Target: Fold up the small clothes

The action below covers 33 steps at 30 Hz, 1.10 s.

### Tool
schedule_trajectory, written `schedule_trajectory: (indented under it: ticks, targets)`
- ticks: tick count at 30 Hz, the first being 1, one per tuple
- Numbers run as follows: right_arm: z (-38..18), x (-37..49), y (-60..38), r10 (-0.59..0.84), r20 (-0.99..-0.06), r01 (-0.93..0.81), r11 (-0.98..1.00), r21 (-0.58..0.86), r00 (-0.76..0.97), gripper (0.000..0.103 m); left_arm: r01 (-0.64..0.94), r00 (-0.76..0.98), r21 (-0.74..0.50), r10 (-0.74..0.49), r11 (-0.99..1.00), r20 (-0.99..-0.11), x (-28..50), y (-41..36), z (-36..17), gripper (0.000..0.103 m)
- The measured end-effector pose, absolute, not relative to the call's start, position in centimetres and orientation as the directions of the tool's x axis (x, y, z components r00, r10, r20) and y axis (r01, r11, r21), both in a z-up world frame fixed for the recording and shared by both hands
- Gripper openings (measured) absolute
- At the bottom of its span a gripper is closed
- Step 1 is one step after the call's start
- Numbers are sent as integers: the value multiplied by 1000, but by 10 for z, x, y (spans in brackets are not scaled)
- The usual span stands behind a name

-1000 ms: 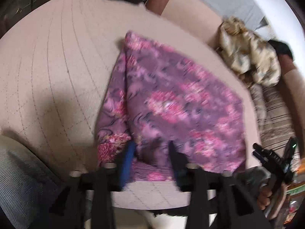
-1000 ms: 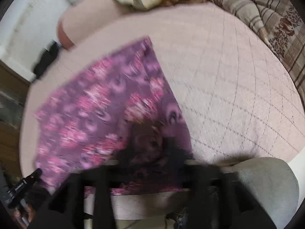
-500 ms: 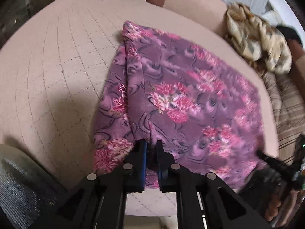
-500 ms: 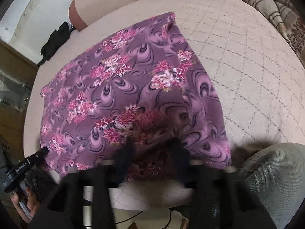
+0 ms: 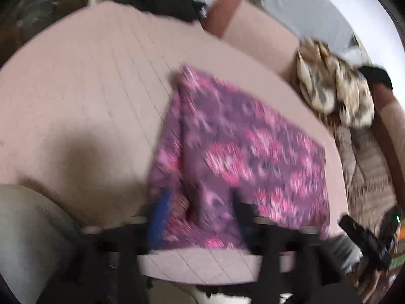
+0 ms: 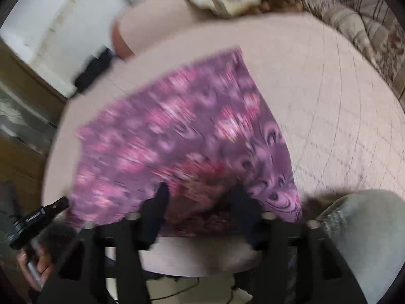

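Blurring purple floral cloth [image 5: 243, 157], edges smeared (pattern unclear)

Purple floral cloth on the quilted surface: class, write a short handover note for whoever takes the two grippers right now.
Left gripper: jaws opening, near edge of the purple floral cloth between them, not pinched.
Right gripper: jaws opening over the same near edge, nothing gripped.
Cloth: lies mostly flat on the pink quilted surface, one side strip turned over; near edge at the surface's front.
Patterned pile waits at the far end.
Done: cloth laid out and let go.
Left: fold it small; frames are blurred, so check the edges first.
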State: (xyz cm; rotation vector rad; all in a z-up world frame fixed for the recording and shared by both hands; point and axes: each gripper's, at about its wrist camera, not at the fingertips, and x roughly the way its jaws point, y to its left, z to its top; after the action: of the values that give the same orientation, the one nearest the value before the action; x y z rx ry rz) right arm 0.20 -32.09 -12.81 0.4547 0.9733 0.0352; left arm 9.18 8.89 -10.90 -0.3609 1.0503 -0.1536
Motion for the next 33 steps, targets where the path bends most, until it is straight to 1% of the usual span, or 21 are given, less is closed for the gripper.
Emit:
schedule_trajectory:
  ticks: [2,4,9,11,12,14,16,17,18,20,22,23,24,28,30,33]
  targets:
    - [-112,6,-309,252,-765,122,911,394,593,62,-80,526,-319,-232,944,-818,96,98,-101,76]
    - [-95,17,-295,332,-731,44,896,443,596,69,-93,504,-292,-208,952,-838,109,98,-104,79]
    - [-76,65,-256,534,-659,-98,810,577,530,70,-97,407,-328,-263,940,-875,130,86,-136,79]
    - [-70,90,-232,597,-658,-157,784,601,459,70,-105,352,-385,-328,917,-877,133,81,-153,79]
    - [-69,104,-219,608,-667,-178,782,598,432,70,-107,338,-391,-337,914,-879,132,80,-155,79]
    - [-68,128,-194,615,-697,-214,786,581,368,70,-95,299,-388,-345,917,-890,130,77,-163,77]
    - [-72,152,-168,607,-733,-231,795,561,306,70,-103,304,-424,-378,900,-874,127,80,-161,77]
    - [-76,166,-154,600,-756,-232,800,554,263,70,-111,301,-457,-408,883,-862,126,83,-162,69]
    - [-82,180,-140,597,-773,-227,801,554,215,70,-123,297,-473,-422,873,-856,125,85,-164,51]
    - [-93,199,-115,595,-792,-228,797,559,137,70,-149,286,-475,-422,867,-861,125,90,-169,40]
    - [-104,213,-87,564,-822,-251,809,532,75,70,-174,278,-535,-480,827,-832,125,98,-173,20]
    - [-109,220,-71,541,-839,-263,818,512,48,70,-185,268,-568,-515,802,-814,125,101,-175,14]
    - [-116,226,-56,524,-852,-269,822,502,12,69,-193,264,-587,-534,786,-803,126,102,-176,12]
    - [-141,241,-16,444,-893,-255,858,446,-71,69,-210,289,-672,-611,710,-737,122,108,-175,10]
    - [-155,248,-3,380,-920,-245,886,393,-98,69,-227,291,-715,-654,662,-698,122,111,-178,10]
    - [-181,252,13,290,-941,-254,910,327,-172,69,-224,304,-746,-682,628,-665,122,111,-177,9]
